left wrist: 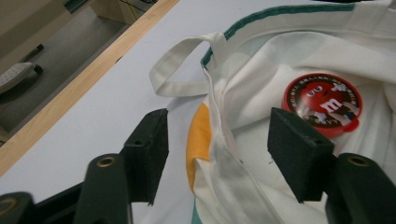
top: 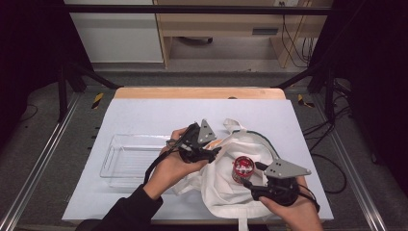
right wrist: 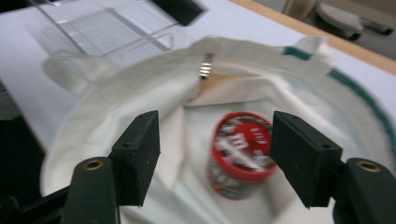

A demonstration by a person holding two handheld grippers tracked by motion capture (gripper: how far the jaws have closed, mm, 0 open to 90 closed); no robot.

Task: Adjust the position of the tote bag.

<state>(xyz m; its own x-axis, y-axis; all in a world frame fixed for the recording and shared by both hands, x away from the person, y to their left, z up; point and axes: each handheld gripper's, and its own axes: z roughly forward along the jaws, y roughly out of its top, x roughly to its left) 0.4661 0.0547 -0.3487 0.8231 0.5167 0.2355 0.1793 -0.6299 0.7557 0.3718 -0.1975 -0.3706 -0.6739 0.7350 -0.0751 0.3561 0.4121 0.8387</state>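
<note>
Presently noted on white table top [top: 144,113]: cream tote bag [top: 226,180] lying open, green-trimmed rim toward the far side, one strap loop at the far edge. Red-lidded candy tub [top: 243,168] standing upright inside the bag mouth, lid printed with white lettering; seen in left gripper view [left wrist: 323,103] and, blurred, in right gripper view [right wrist: 240,151]. Orange patch on the bag's near-left fold, visible in left gripper view.

Left gripper [top: 214,153]: held above the bag's left edge, pointed toward the tub. Jaws parted to a moderate gap, pads clear of everything; bag cloth visible between them in left gripper view [left wrist: 217,158] but not pressed. Nothing gripped.

Right gripper [top: 250,185]: held at the bag's near-right side, just beside the tub. Jaws likewise standing apart; in right gripper view [right wrist: 215,156] tub framed between the two pads, with a gap on either side, no contact evident. Nothing gripped.

Clear plastic tray [top: 109,159]: on the table left of the bag, well apart from the tub, partly hidden by left hand [top: 175,166]. Right hand [top: 293,209] at the near table edge.

Wooden table border along the far side; floor and cabling beyond.
</note>
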